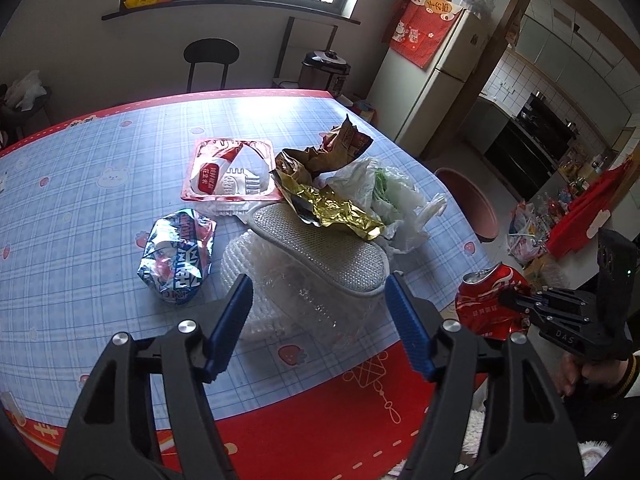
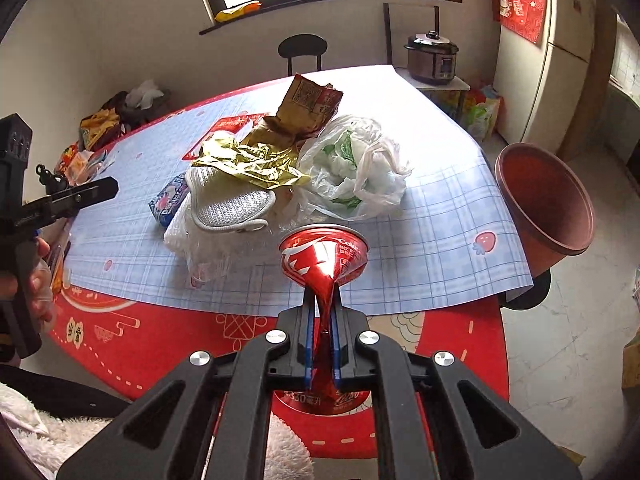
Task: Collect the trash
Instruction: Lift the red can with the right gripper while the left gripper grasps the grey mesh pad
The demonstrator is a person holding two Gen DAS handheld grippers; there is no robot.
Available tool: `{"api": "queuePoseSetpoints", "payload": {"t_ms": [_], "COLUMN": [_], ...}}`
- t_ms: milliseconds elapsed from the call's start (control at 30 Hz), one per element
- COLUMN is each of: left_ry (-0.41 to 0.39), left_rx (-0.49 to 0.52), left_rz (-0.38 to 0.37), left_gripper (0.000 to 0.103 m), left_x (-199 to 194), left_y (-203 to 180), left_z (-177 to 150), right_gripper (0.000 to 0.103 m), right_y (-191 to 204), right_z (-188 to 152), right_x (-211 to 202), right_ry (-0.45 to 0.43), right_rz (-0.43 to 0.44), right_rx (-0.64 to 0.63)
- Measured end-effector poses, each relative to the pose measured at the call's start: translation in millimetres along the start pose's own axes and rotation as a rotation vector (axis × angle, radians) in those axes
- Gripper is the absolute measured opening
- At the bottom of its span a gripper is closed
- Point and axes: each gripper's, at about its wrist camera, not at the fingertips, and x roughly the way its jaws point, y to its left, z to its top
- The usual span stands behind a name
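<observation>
My right gripper (image 2: 324, 300) is shut on a crushed red cola can (image 2: 322, 256), held above the table's near edge; the can also shows in the left wrist view (image 1: 486, 304). My left gripper (image 1: 318, 308) is open and empty, just short of a clear plastic wrap (image 1: 296, 304) under a grey shoe insole (image 1: 320, 248). On the table lie a blue-white wrapper (image 1: 176, 256), a red-white tray (image 1: 228, 172), gold foil (image 1: 340, 212), a brown snack bag (image 1: 340, 144) and a white plastic bag (image 1: 384, 192).
A reddish-brown bin (image 2: 544, 200) stands off the table's right edge. The table (image 1: 100, 140) has a blue plaid cloth with a red border. A black chair (image 1: 211, 56), a cooker (image 1: 324, 68) and a fridge (image 1: 436, 76) stand beyond.
</observation>
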Motion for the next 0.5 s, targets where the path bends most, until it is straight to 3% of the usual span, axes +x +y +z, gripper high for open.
{"api": "queuePoseSetpoints", "payload": {"t_ms": [233,500], "left_ry": [0.000,-0.007], "left_rx": [-0.055,-0.264], "left_rz": [0.012,0.001], "left_gripper": [0.058,0.053], "left_x": [5.3,9.2], "left_y": [-1.5,5.9], "left_z": [5.5,14.1], "right_gripper": [0.008,0.008], "right_y": [-17.5,-28.8], "right_z": [20.2,57.4], "right_x": [-3.0,8.3], "right_ry": [-0.045,-0.056], "right_rz": [0.040,0.126], "right_rx": [-0.012,-0.126]}}
